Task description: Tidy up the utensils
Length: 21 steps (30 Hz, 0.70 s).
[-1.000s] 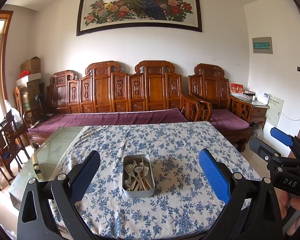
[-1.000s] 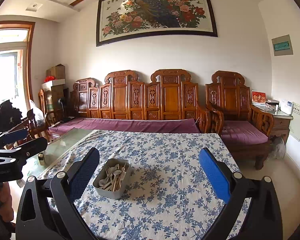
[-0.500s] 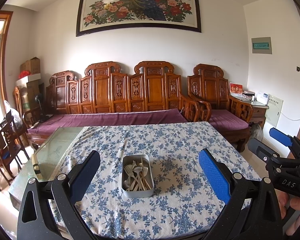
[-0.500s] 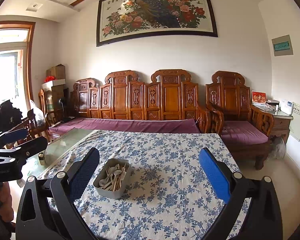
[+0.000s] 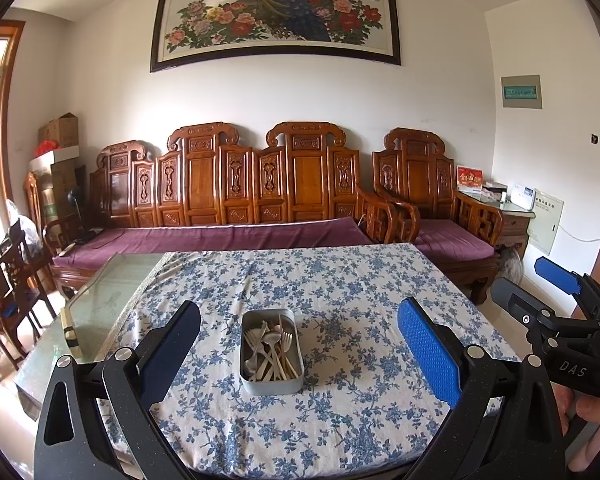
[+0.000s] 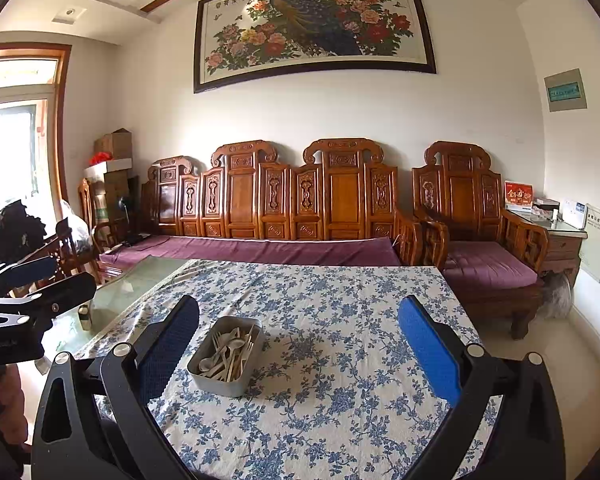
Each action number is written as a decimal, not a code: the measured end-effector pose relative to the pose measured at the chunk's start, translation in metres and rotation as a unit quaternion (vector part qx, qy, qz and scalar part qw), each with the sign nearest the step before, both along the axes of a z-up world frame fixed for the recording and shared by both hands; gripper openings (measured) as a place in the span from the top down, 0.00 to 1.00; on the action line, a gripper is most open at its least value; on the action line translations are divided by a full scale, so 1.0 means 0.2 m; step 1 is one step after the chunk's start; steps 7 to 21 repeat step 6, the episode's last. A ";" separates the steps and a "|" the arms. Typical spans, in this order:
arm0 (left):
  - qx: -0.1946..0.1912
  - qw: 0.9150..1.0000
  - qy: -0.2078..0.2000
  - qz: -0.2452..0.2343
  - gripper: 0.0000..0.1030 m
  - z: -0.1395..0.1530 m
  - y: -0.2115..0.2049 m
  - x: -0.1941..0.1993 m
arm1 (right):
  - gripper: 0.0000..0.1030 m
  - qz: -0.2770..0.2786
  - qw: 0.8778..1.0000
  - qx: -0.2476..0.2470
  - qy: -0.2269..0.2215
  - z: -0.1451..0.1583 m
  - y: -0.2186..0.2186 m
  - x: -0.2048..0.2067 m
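A grey metal tin holding several pale spoons and forks sits near the front of a table covered by a blue-flowered cloth. My left gripper hovers above the table's near edge, open, with the tin straight ahead between its fingers and nothing held. In the right wrist view the tin lies ahead and left of centre. My right gripper is open and empty, also short of the tin. Each gripper shows at the other view's edge.
Bare glass tabletop extends left of the cloth, with a small dark object on it. A carved wooden sofa with purple cushions stands behind the table, an armchair at right. Dark chairs crowd the left.
Almost nothing differs. Both grippers stay open and hold their places, with only a slight drift of the view.
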<state>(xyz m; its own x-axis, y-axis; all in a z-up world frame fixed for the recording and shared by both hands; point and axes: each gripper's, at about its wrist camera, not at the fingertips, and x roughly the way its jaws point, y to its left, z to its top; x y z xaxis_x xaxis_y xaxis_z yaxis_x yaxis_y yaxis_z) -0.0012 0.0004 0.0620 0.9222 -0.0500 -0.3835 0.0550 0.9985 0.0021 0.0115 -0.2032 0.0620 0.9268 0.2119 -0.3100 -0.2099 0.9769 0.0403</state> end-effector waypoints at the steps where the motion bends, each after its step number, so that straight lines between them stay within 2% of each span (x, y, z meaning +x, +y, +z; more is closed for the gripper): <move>1: 0.001 1.000 0.000 0.000 0.07 0.00 0.00 0.00 | 0.02 0.000 1.000 0.000 0.000 0.00 0.00 0.00; 21: 0.001 1.000 0.000 -0.001 0.07 0.00 0.00 0.00 | 0.02 -0.001 1.000 0.000 0.000 0.00 0.00 0.00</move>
